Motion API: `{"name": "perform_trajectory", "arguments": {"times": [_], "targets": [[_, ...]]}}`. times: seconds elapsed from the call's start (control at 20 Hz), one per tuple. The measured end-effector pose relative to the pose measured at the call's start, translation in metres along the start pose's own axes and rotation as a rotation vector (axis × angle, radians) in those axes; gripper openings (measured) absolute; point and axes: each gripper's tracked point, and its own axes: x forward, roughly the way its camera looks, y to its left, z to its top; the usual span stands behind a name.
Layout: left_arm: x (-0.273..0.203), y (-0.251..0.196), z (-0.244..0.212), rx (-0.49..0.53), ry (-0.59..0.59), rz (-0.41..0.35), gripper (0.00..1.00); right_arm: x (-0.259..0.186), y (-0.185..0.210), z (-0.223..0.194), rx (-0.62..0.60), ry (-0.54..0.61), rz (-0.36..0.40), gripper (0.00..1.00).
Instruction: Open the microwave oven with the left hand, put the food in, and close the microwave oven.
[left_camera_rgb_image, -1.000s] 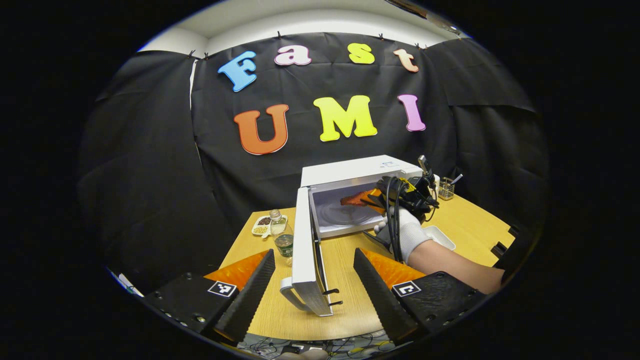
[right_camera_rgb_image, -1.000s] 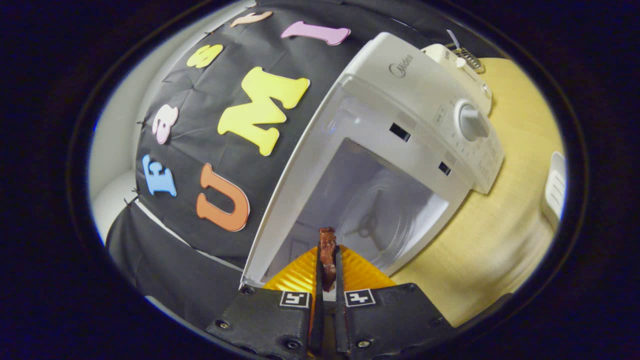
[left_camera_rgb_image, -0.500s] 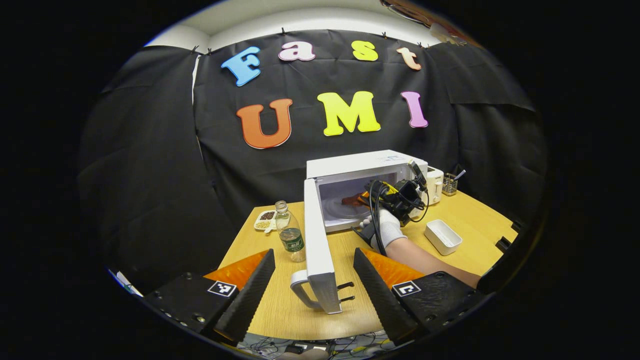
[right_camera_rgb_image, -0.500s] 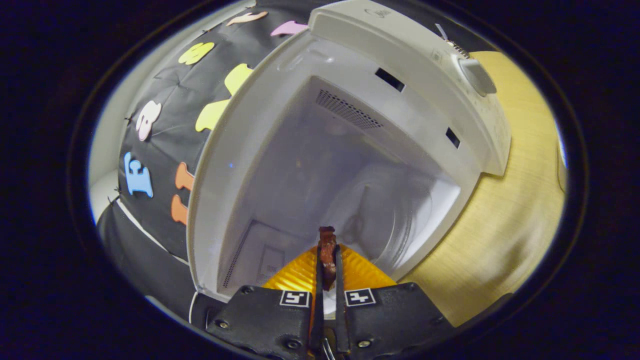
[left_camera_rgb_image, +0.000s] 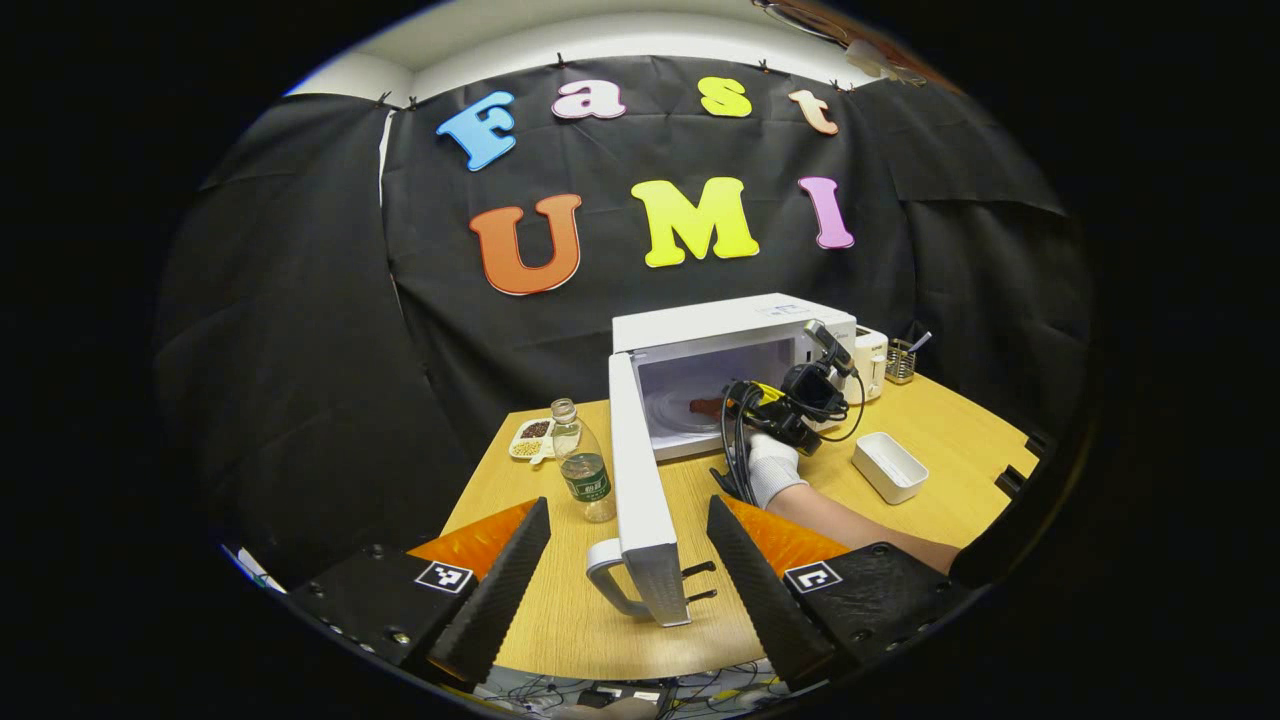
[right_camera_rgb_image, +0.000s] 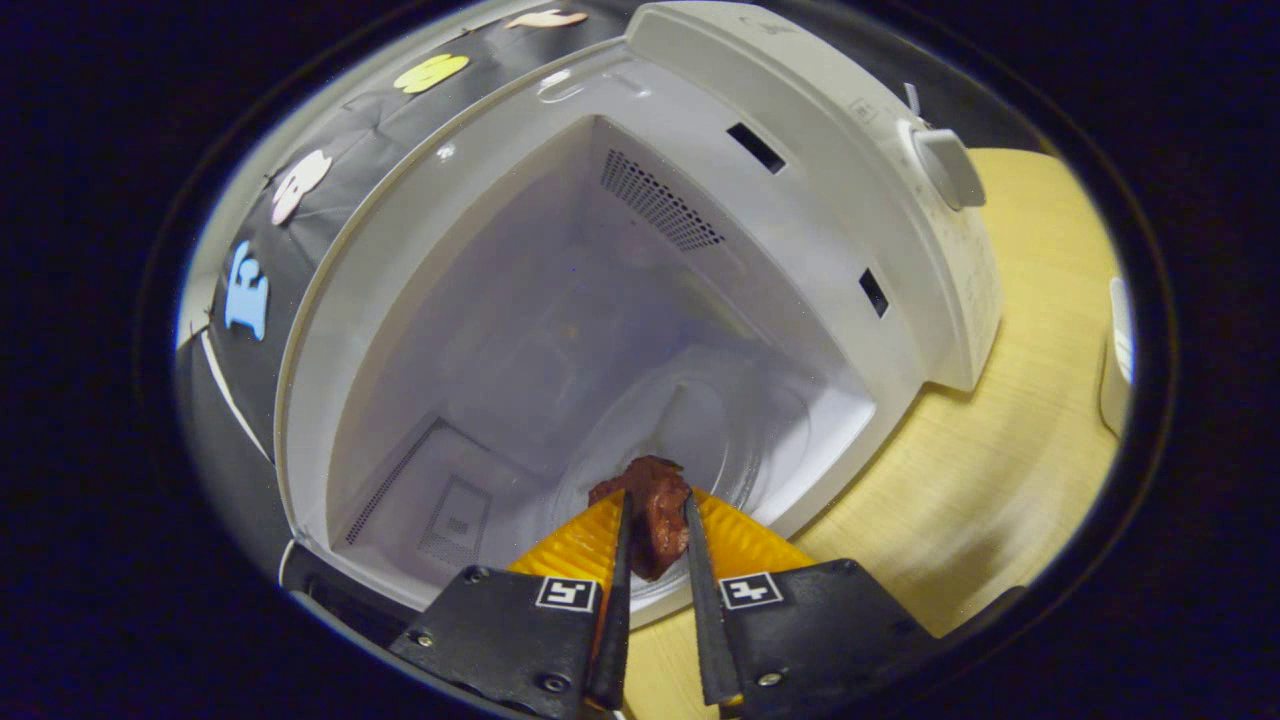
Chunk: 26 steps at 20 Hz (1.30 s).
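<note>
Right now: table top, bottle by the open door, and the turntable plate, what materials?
Table top: looks like light wood or wood-look laminate, with fine straight grain and a matte finish. Bottle: probably thin clear plastic, see-through with a label band. Turntable plate: likely glass, transparent with soft glossy highlights inside the microwave.

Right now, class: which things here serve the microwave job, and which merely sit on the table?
Job:
microwave
its open door
food between the right gripper fingers
left gripper

Lying about:
water bottle
snack dish
white tray
utensil holder
</note>
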Motion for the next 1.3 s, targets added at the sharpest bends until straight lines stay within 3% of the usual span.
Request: {"name": "perform_trajectory", "arguments": {"times": [0.05, 0.1, 0.15, 0.2, 0.25, 0.35, 0.4, 0.45, 0.5, 0.55, 0.6, 0.65, 0.7, 0.75, 0.8, 0.9, 0.95, 1.05, 1.1, 1.15, 1.2, 1.25, 1.3], "targets": [[0.0, 0.001, 0.0, 0.004, -0.002, 0.002, 0.97, 0.0, 0.0, 0.002, -0.016, -0.01, -0.003, 0.27], [0.0, 0.001, 0.001, 0.002, -0.006, 0.003, 0.97, 0.0, 0.002, 0.005, -0.052, -0.016, 0.001, 0.48], [0.001, 0.0, 0.002, -0.004, -0.007, 0.0, 0.97, -0.001, 0.002, 0.006, -0.098, -0.018, 0.0, 0.63], [0.002, -0.003, 0.001, -0.018, -0.001, -0.012, 0.97, -0.003, 0.002, 0.009, -0.132, -0.021, -0.009, 0.69], [0.003, -0.008, -0.001, -0.024, 0.003, -0.021, 0.97, -0.005, 0.001, 0.011, -0.16, -0.032, -0.023, 0.89], [0.004, -0.012, 0.001, -0.018, -0.002, -0.026, 0.97, -0.006, -0.007, 0.017, -0.195, -0.05, -0.059, 1.0], [0.004, -0.014, 0.001, -0.022, -0.004, -0.032, 0.97, -0.004, -0.009, 0.014, -0.211, -0.04, -0.061, 0.89], [0.004, -0.017, 0.0, -0.022, -0.007, -0.037, 0.97, -0.002, -0.01, 0.013, -0.219, -0.03, -0.054, 1.0], [0.004, -0.019, 0.001, -0.019, -0.012, -0.04, 0.97, -0.001, -0.007, 0.009, -0.243, -0.012, -0.039, 1.0], [0.005, -0.02, 0.001, -0.017, -0.011, -0.04, 0.89, -0.001, -0.004, 0.004, -0.249, 0.01, -0.025, 0.89], [0.007, -0.021, 0.001, -0.019, -0.01, -0.041, 0.97, -0.003, -0.002, 0.006, -0.271, 0.001, -0.021, 1.0], [0.006, -0.021, 0.001, -0.022, -0.009, -0.041, 0.97, -0.004, 0.001, 0.012, -0.293, -0.017, -0.022, 1.0], [0.006, -0.02, 0.002, -0.023, -0.008, -0.04, 0.89, -0.006, 0.003, 0.017, -0.305, -0.035, -0.023, 0.89], [0.005, -0.02, 0.001, -0.023, -0.007, -0.037, 0.89, -0.009, 0.007, 0.021, -0.306, -0.044, -0.014, 1.0], [0.004, -0.02, 0.002, -0.025, -0.01, -0.035, 0.97, -0.011, 0.01, 0.022, -0.304, -0.042, -0.009, 1.0], [0.002, -0.017, 0.006, -0.028, -0.02, -0.026, 0.97, -0.019, 0.009, 0.026, -0.316, -0.037, -0.006, 1.0], [0.002, -0.015, 0.007, -0.032, -0.023, -0.023, 0.89, -0.025, 0.01, 0.027, -0.322, -0.029, -0.003, 1.0], [0.0, -0.014, 0.01, -0.044, -0.031, -0.019, 0.88, -0.045, 0.011, 0.038, -0.348, -0.032, 0.003, 1.0], [0.0, -0.013, 0.015, -0.047, -0.04, -0.019, 0.97, -0.058, 0.013, 0.045, -0.357, -0.033, 0.009, 1.0], [0.0, -0.01, 0.017, -0.047, -0.041, -0.014, 0.89, -0.072, 0.017, 0.054, -0.368, -0.039, 0.022, 1.0], [-0.001, -0.008, 0.02, -0.045, -0.05, -0.007, 0.89, -0.088, 0.018, 0.066, -0.387, -0.051, 0.024, 1.0], [-0.002, -0.005, 0.024, -0.042, -0.063, -0.001, 0.97, -0.106, 0.021, 0.076, -0.404, -0.057, 0.031, 1.0], [-0.003, -0.002, 0.028, -0.044, -0.069, 0.002, 0.89, -0.126, 0.024, 0.09, -0.423, -0.069, 0.041, 0.89]]}}
